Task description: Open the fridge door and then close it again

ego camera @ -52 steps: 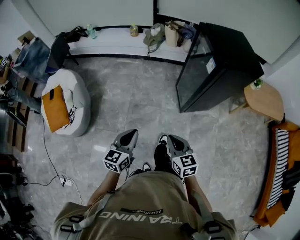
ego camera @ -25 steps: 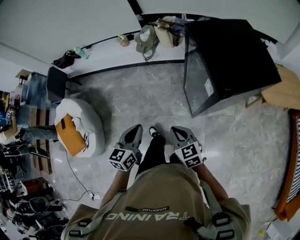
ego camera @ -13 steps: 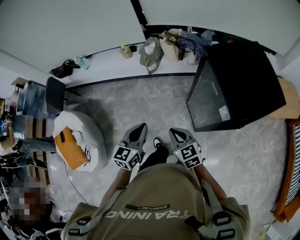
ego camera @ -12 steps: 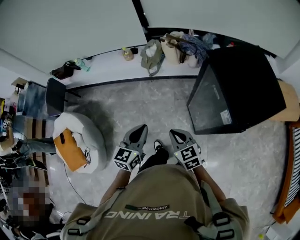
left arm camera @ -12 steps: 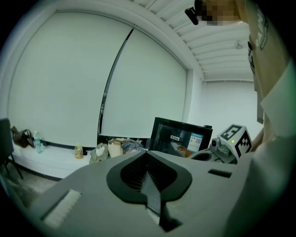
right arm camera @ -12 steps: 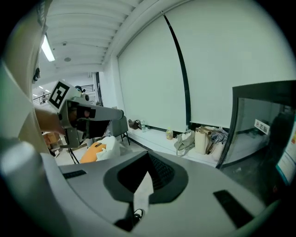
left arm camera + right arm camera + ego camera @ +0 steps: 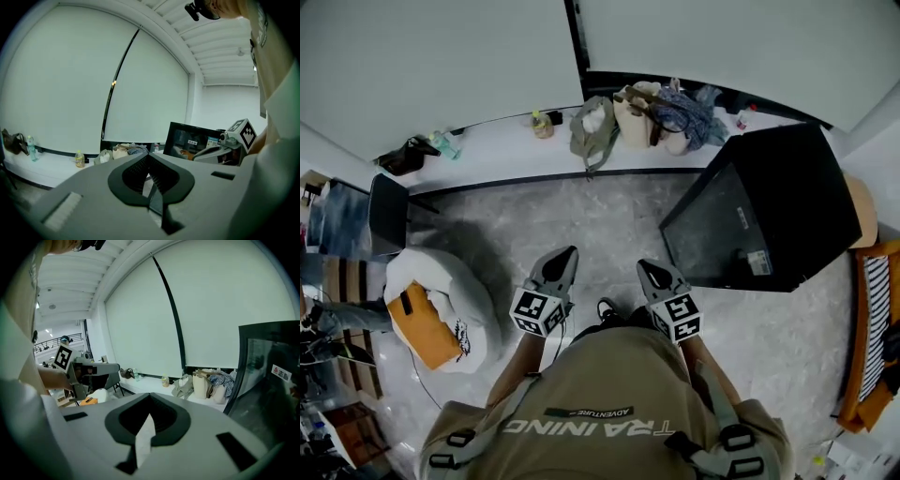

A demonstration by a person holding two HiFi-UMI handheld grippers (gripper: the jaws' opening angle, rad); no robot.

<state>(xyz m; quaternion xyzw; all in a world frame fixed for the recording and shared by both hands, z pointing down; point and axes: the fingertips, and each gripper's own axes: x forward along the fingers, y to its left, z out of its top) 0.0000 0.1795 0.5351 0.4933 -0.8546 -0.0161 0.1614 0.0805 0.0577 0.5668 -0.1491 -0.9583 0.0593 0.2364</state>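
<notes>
I hold L gripper (image 7: 565, 253) & R gripper (image 7: 645, 268) side by side, short of the black glass-door fridge (image 7: 759, 211), jaws pressed together w/ nothing between, prob. because its door, seemingly closed, isn't within reach yet; R sits nearer.

fridge (image 7: 769, 216): black, glossy dark door. floor (image 7: 581, 216): grey, marbled. beanbag (image 7: 441, 286): white. cushion (image 7: 417, 326): orange. left gripper (image 7: 565, 255) and right gripper (image 7: 647, 270): grey, with black-and-white square markers. shirt (image 7: 600, 394): khaki.
</notes>
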